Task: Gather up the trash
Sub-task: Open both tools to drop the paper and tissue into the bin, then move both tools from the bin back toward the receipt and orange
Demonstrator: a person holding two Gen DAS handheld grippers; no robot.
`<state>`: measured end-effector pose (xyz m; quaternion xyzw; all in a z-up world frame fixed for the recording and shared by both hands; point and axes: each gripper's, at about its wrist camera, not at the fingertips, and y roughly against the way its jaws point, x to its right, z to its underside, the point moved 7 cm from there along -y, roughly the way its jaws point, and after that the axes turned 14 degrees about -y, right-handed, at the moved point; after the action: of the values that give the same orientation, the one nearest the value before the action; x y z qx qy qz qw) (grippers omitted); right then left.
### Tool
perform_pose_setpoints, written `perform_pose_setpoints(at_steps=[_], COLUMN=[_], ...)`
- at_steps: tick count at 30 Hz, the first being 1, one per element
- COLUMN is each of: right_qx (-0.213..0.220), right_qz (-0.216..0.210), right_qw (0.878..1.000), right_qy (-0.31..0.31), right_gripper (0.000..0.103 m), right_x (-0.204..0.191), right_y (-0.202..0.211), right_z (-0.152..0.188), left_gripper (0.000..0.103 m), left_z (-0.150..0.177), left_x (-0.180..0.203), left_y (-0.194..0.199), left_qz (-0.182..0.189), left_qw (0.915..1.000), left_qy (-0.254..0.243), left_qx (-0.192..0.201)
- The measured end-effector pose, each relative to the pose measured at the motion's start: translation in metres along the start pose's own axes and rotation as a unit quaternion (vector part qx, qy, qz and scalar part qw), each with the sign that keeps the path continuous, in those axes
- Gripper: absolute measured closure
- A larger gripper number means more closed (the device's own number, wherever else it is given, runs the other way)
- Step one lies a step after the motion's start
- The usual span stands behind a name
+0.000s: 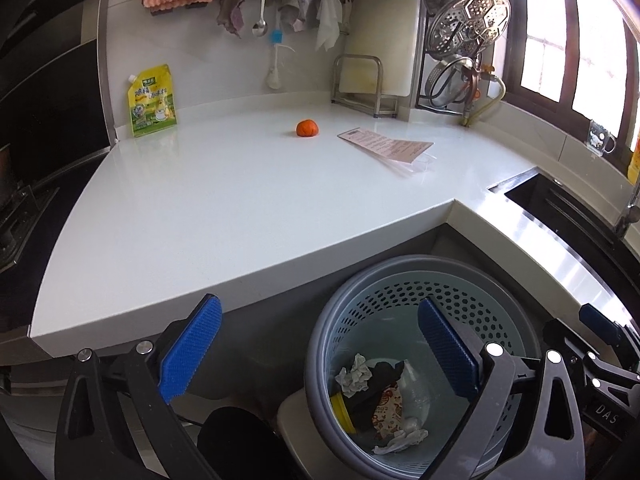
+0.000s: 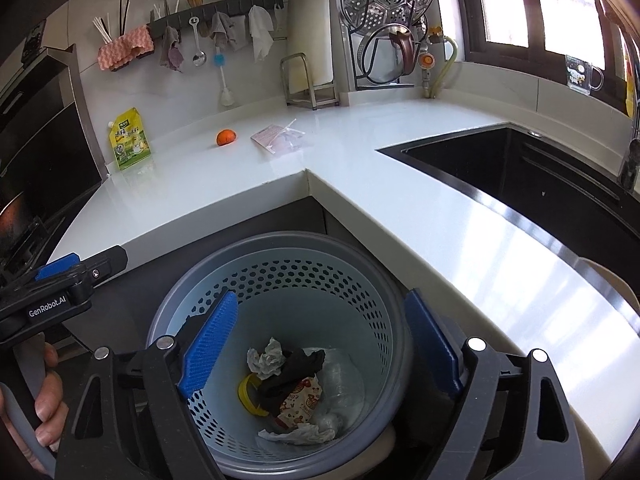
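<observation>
A grey-blue perforated trash basket (image 1: 400, 292) (image 2: 304, 276) stands on the floor below the counter corner. It holds crumpled paper (image 2: 266, 358), a black wrapper, a printed snack wrapper (image 2: 300, 400), clear plastic and a yellow lid. On the white counter (image 1: 224, 200) lie an orange peel ball (image 1: 307, 128) (image 2: 226, 137) and a pink paper slip with clear plastic (image 1: 386, 146) (image 2: 276, 136). My left gripper (image 1: 320, 356) is open and empty above the basket's left rim. My right gripper (image 2: 320, 352) is open and empty over the basket.
A yellow-green pouch (image 1: 152, 102) (image 2: 128, 140) leans on the back wall. A black sink (image 2: 520, 176) is at the right. A cutting board rack (image 1: 360, 84), pot lid rack (image 1: 460, 40) and hanging cloths line the wall. A stove (image 1: 20, 208) is at left.
</observation>
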<state>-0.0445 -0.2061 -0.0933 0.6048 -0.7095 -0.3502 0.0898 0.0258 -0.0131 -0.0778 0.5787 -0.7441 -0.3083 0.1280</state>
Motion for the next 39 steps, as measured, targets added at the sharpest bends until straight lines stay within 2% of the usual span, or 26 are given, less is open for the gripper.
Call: perform_pose_setpoints(at_steps=[3,8,13,18,22,27,32,39], right_qx=[0.015,0.038,0.036,0.032,0.006,-0.05,-0.097,-0.149], right_qz=[0.008,0.001,-0.03,-0.03,-0.031,-0.053,-0.047,-0.024], right_qw=[0.999,0.997,0.998,0.997,0.995,0.994,0.991,0.982], right_qy=[0.029,0.062,0.053,0.065,0.091,0.078,0.082,0.117], right_gripper=[0.021,0.021,0.021,0.02,0.019,0.019,0.019,0.019], right_x=[-0.009,-0.028,-0.042,-0.056,-0.072,-0.091,-0.106,-0.116], right_y=[0.001,-0.006,-0.027,-0.058,-0.094,-0.146,-0.2,-0.255], right_z=[-0.015,-0.047,-0.085,-0.128,-0.155,-0.18,-0.19,-0.183], left_gripper=[0.006,0.006,0.006,0.006,0.006,0.006,0.006,0.006], left_z=[-0.013,-0.039,-0.069,-0.104,-0.134,-0.162,-0.174,-0.175], left_x=[-0.004,-0.014,-0.035,-0.06,-0.081,-0.1,-0.115,-0.122], left_y=[0.004,0.0,-0.016,-0.043,-0.066,-0.107,-0.153,-0.204], left_qz=[-0.023,-0.013,-0.015,-0.032,-0.039,-0.049,-0.054,-0.048], left_qw=[0.9995,0.9995,0.9996,0.9991,0.9989,0.9986,0.9983,0.9974], left_qy=[-0.021,-0.027,-0.02,-0.027,-0.022,-0.022,-0.007,0.002], left_qx=[0.009,0.012,0.011,0.008,0.016,0.007,-0.018,-0.053])
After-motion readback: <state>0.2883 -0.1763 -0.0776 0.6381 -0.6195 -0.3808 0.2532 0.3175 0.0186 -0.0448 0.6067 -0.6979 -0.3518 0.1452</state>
